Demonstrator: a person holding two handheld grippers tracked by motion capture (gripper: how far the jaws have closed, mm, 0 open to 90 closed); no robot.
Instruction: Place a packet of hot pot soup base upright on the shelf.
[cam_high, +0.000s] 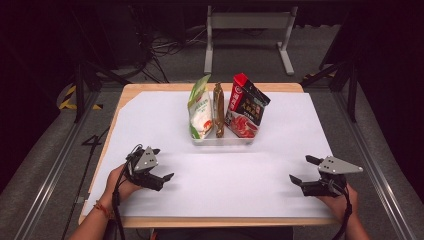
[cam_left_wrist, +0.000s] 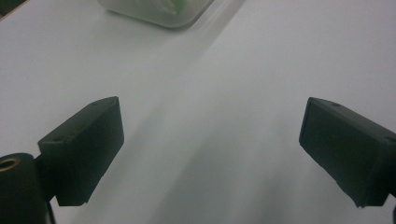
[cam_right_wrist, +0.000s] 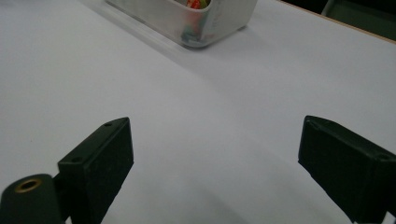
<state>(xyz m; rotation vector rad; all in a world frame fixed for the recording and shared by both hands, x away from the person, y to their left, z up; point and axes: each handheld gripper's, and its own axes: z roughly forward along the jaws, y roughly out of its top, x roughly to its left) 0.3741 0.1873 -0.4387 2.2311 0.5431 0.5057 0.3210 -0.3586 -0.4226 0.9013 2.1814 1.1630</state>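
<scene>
A dark workshop floor with cables and a grey metal frame lies beyond a wooden table (cam_high: 126, 92) covered by a wide white sheet (cam_high: 150, 125). At the far middle of that sheet stands a shallow clear plastic tray (cam_high: 222, 141) holding three upright packets: a green-and-white pouch (cam_high: 199, 110) at its left, a slim brown-gold packet (cam_high: 219, 109) in the middle, and a red-and-black box-like pack (cam_high: 246, 107) leaning at its right.

Nearer the person, the left gripper (cam_high: 164, 164) sits low over the sheet by the tray's near left, its jaws spread wide with nothing between them; in the left gripper view (cam_left_wrist: 210, 140) only bare white sheet shows between them. The right gripper (cam_high: 305, 169) rests well apart at the near right, likewise gaping and empty (cam_right_wrist: 212, 161).

Open white surface runs between both grippers and the tray, and out to the table's side edges.
</scene>
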